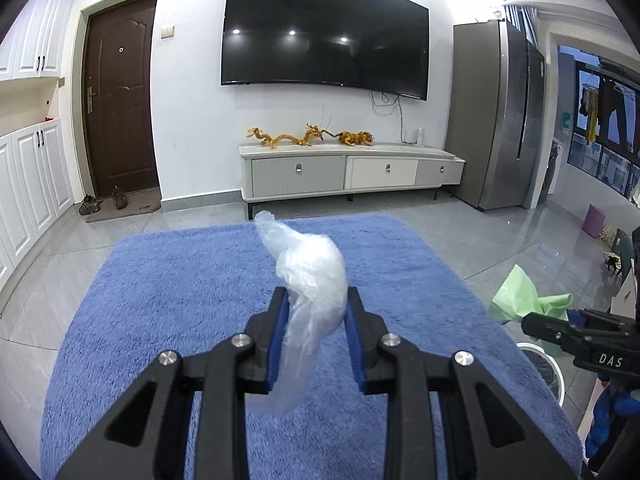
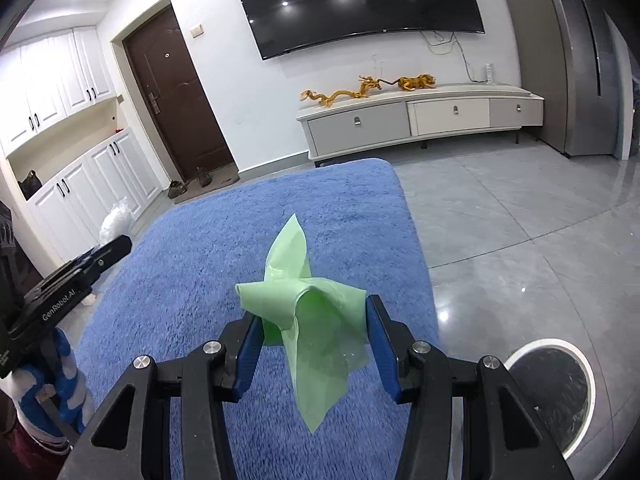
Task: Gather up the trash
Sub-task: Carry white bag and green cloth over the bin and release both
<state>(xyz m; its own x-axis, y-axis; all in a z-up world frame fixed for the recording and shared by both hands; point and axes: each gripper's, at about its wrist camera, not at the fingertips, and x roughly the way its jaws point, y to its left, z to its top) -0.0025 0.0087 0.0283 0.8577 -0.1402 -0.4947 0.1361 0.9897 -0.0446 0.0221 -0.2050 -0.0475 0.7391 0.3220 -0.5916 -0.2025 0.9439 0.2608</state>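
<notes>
My left gripper (image 1: 318, 300) is shut on a crumpled clear plastic bag (image 1: 312, 276), which sticks up past the fingertips and hangs down between the blue pads. My right gripper (image 2: 314, 314) is shut on a pale green plastic sheet (image 2: 304, 308) that droops below the jaws. Both are held in the air over a blue shaggy rug (image 1: 180, 300). The left wrist view catches the right gripper (image 1: 532, 322) with its green sheet (image 1: 516, 296) at the right edge. The right wrist view has the left gripper (image 2: 122, 245) and its clear bag (image 2: 116, 220) at the left. A round white-rimmed bin (image 2: 520, 354) with a dark liner stands on the floor at lower right.
Grey tiled floor (image 2: 520, 220) surrounds the rug. A low TV cabinet (image 1: 352, 172) with golden figurines stands under a wall TV (image 1: 324, 40). A grey fridge (image 1: 500, 120) is at right, a brown door (image 1: 120, 100) with shoes at left, and white cupboards (image 1: 28, 184) at far left.
</notes>
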